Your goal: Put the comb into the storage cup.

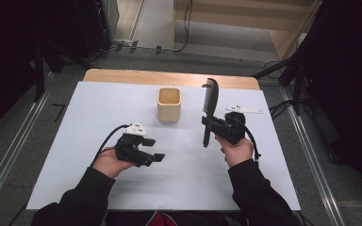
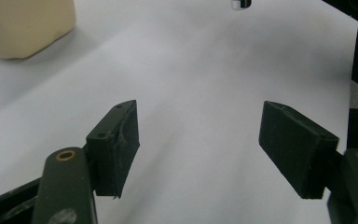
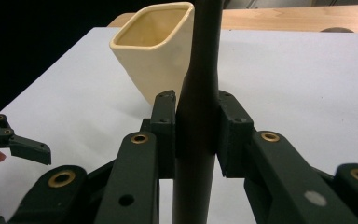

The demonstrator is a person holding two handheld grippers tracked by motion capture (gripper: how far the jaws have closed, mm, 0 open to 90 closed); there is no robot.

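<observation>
A black comb (image 1: 210, 101) stands nearly upright above the white table sheet (image 1: 89, 127), teeth end up. My right gripper (image 1: 210, 125) is shut on its handle (image 3: 200, 93), and in the right gripper view both pads press the handle from either side. A cream square cup (image 1: 169, 104) stands upright and empty at the middle back, just left of the comb; the cup (image 3: 151, 56) rises behind the handle. My left gripper (image 1: 158, 157) hovers at the front left, pointing right. Its jaws stand wide apart (image 2: 199, 112) with only bare sheet between them. The cup's corner (image 2: 23, 23) shows at top left.
A wooden table edge (image 1: 169, 77) runs along the far side of the sheet. Metal rails (image 1: 14, 141) flank the table on the floor, with cables and dark stands beyond. The left gripper (image 3: 23, 147) appears at the left edge of the right gripper view.
</observation>
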